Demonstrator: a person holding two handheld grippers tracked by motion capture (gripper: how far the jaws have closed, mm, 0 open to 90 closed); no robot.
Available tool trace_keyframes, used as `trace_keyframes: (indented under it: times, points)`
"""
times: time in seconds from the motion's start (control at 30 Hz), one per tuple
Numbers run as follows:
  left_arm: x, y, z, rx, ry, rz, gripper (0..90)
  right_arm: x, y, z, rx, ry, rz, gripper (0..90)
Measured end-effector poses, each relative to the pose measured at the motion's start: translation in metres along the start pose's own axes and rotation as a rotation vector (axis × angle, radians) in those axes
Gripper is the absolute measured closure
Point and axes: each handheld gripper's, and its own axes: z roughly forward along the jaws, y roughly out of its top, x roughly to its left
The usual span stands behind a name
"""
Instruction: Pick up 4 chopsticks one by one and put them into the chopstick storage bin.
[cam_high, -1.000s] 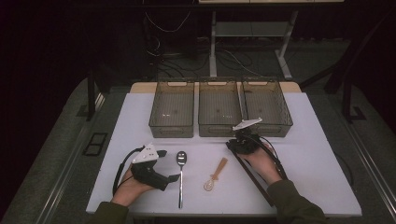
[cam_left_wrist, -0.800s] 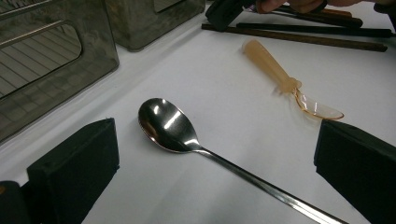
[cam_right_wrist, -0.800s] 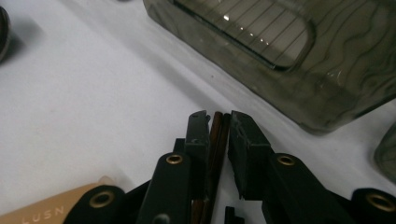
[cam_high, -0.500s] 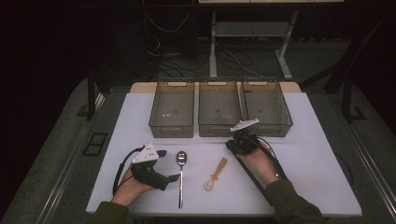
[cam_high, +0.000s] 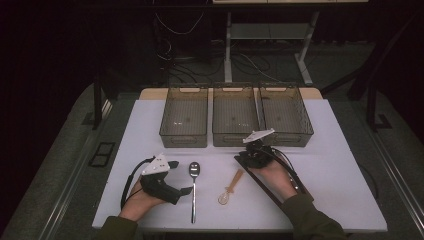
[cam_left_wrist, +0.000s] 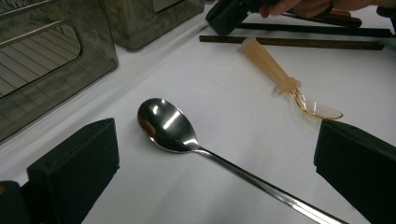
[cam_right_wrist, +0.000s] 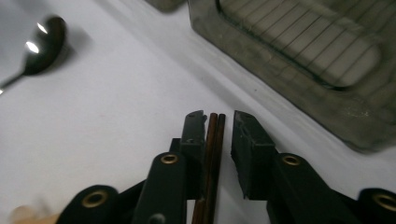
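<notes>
- Right tool (cam_high: 256, 152), at about 2 o'clock on the surface (cam_high: 340, 165): jaws narrowed around the ends of two dark chopsticks (cam_right_wrist: 212, 154), a small gap seen on one side; probably lined up for a pinch.
- Left tool (cam_high: 172, 187), at 8 o'clock: jaws spread wide, nothing held, aimed at the metal spoon (cam_left_wrist: 168, 126) lying between them.
- Amber plastic spoon (cam_high: 230, 187) lies loose near 6 o'clock.
- Three empty bins (cam_high: 235, 117) are ranged at 12 o'clock, likely for sorting.

High view looks down; gripper views share the metal spoon (cam_left_wrist: 166, 125).
</notes>
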Motion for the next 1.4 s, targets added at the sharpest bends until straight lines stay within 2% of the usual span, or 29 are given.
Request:
trace_keyframes:
  times: [0.4,0.77,1.07,1.4]
  points:
    - [-0.001,-0.002,0.0,-0.021,-0.006,-0.022,0.0,0.003,-0.033,-0.064,-0.046,0.032,-0.013,71.6]
    - [-0.004,-0.001,0.003,-0.008,-0.017,-0.017,0.0,0.003,-0.071,-0.094,-0.033,0.039,-0.019,72.9]
    - [-0.006,0.0,0.006,-0.007,-0.023,-0.01,0.0,0.007,-0.093,-0.103,0.018,0.047,-0.008,76.1]
    - [-0.005,-0.003,0.003,-0.01,-0.017,-0.022,0.0,0.009,-0.097,-0.091,0.079,0.063,-0.017,79.5]
